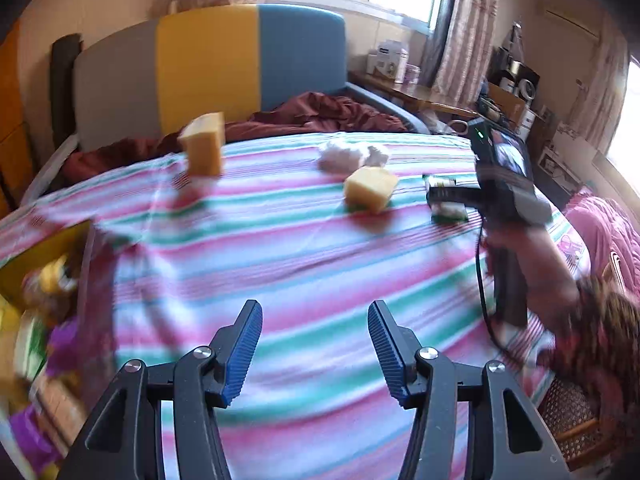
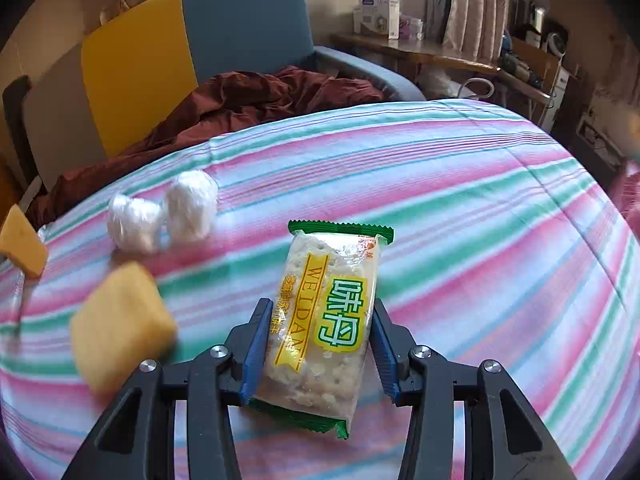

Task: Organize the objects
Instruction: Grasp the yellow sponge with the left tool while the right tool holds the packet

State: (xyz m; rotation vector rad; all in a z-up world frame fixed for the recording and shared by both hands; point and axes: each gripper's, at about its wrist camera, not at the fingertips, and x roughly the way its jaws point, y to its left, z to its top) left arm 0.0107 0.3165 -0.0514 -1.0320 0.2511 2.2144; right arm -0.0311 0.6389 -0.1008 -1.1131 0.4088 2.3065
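A green-edged cracker packet (image 2: 324, 320) lies on the striped bedsheet (image 2: 460, 208). My right gripper (image 2: 320, 308) is shut on it, a blue pad against each long side. In the left wrist view the same gripper (image 1: 448, 200) sits over the packet (image 1: 450, 214) at the right. My left gripper (image 1: 315, 308) hovers open above the bare sheet (image 1: 304, 248), holding nothing. Two yellow sponge blocks (image 1: 370, 190) (image 1: 204, 144) and a pair of white wrapped balls (image 1: 352, 154) rest farther up the bed. The right wrist view shows the blocks (image 2: 120, 328) (image 2: 22, 246) and the balls (image 2: 160, 212) on its left.
A yellow-walled box (image 1: 48, 248) with blurred purple and yellow packets stands at the bed's left edge. A maroon blanket (image 2: 248, 96) is bunched against the grey, yellow and blue headboard (image 2: 240, 16). A hand (image 1: 532, 264) grips the right tool. A cluttered desk (image 2: 440, 52) lines the far wall.
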